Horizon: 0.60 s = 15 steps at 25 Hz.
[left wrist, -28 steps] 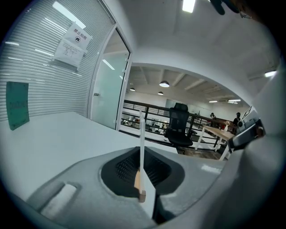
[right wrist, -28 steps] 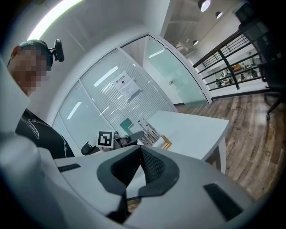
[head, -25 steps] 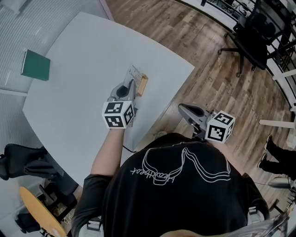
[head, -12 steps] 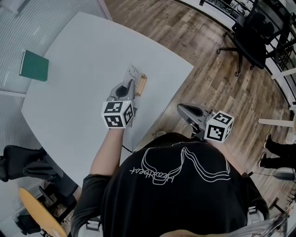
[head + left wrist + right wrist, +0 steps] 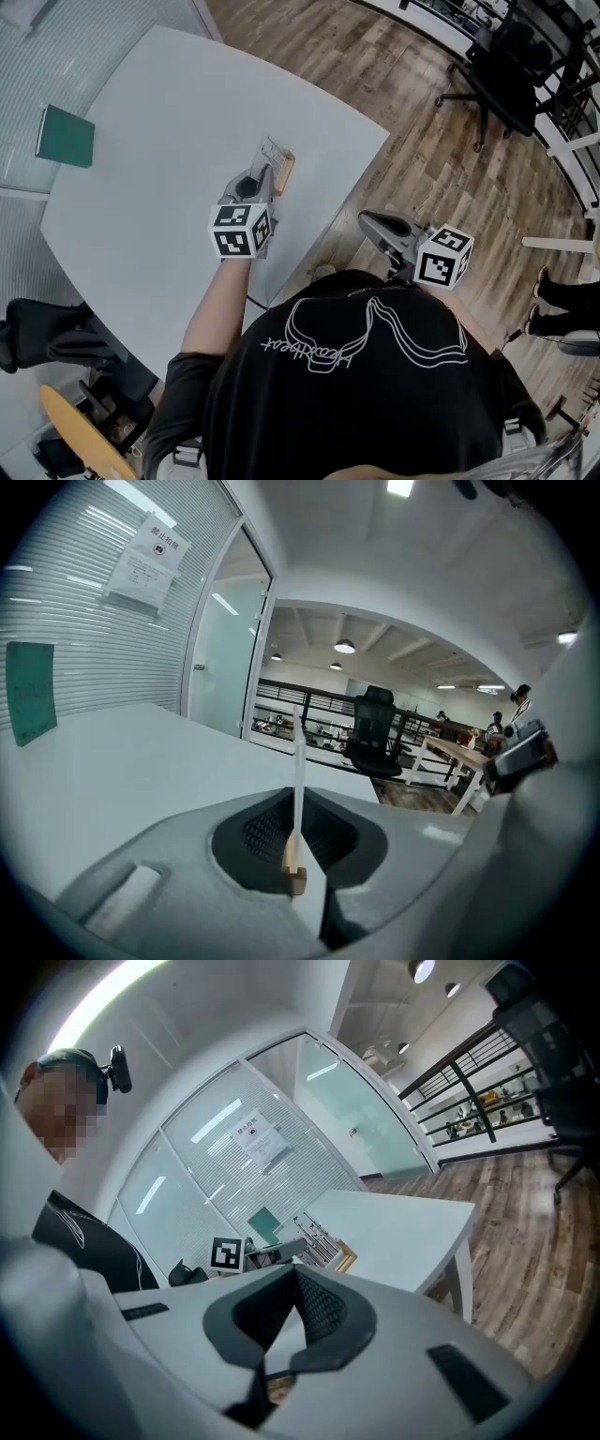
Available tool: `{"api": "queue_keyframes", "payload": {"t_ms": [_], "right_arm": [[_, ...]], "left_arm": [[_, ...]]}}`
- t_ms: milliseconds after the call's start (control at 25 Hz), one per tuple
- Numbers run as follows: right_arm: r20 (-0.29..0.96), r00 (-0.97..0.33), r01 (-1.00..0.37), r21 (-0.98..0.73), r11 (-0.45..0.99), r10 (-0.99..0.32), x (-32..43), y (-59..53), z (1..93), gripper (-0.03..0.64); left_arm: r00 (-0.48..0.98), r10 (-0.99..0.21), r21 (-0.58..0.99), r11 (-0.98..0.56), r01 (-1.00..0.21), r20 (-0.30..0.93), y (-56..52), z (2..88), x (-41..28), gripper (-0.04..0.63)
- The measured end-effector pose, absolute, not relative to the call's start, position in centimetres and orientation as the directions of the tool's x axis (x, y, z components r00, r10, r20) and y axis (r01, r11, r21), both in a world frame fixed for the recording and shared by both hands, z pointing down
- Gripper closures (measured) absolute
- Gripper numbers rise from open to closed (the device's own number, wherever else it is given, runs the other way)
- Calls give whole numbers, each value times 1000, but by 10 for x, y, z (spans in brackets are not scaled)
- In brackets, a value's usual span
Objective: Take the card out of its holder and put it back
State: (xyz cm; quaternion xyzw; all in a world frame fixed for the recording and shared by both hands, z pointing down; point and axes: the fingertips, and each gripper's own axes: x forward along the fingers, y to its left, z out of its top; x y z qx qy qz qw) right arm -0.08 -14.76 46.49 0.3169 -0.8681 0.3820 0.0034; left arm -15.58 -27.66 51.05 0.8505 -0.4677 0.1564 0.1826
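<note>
Card (image 5: pixel 297 761) sits in its wooden holder (image 5: pixel 294 876), left gripper (image 5: pixel 266 176) pinched on it; right gripper (image 5: pixel 293 1283) closed, empty; can't tell if it's pre-pull or already back.

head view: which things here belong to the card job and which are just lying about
Job in hand: card; wooden holder; left gripper, jaws shut on the card.
Lying about: green book at the table's far corner; office chair on the floor; right gripper, empty, off the table.

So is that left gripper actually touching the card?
Touching. The left gripper view shows the left gripper's jaws shut on the card, seen edge-on between them.
</note>
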Motion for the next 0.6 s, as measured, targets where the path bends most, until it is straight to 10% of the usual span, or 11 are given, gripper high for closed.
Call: {"api": "queue_keyframes", "payload": {"t_ms": [600], "right_arm": [[268,-794,-559,-674,482,-546,0,-144,474,607]], "left_arm": [[505,-708,165,-494,-854,494,-270,540,-154,570]]}}
